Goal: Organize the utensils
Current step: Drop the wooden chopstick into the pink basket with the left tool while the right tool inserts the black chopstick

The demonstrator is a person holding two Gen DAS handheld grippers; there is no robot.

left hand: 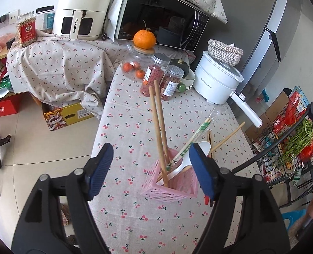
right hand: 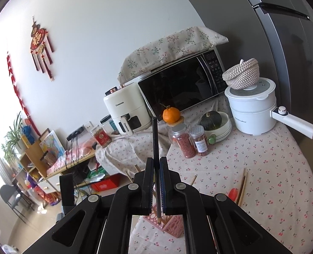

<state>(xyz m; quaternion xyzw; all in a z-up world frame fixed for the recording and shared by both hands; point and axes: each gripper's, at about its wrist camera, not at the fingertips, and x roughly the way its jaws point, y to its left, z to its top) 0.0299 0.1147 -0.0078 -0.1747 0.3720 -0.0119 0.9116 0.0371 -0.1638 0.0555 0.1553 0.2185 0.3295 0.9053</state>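
A pink lattice holder [left hand: 173, 187] stands on the cherry-print tablecloth [left hand: 124, 110]. In it lean a pair of long wooden chopsticks [left hand: 159, 122], a wrapped pair [left hand: 195, 134] and a white spoon [left hand: 187, 163]. My left gripper [left hand: 151, 169] hovers just above and in front of the holder, open, with nothing between its blue pads [left hand: 100, 169]. A loose wooden chopstick [left hand: 229, 136] lies behind the holder. My right gripper [right hand: 155, 163] is shut on a dark chopstick [right hand: 154, 139] that stands upright over the holder [right hand: 171, 222]. A red spoon [right hand: 232, 193] and more chopsticks [right hand: 242, 187] lie on the cloth.
Behind the holder stand two red-filled jars [left hand: 154, 74], a glass jar topped with an orange [left hand: 144, 38], a white electric pot [left hand: 216, 80], a microwave [left hand: 158, 17] and an air fryer [left hand: 82, 8]. A wire rack [left hand: 283, 148] of groceries stands to the right, beside the fridge [left hand: 262, 10].
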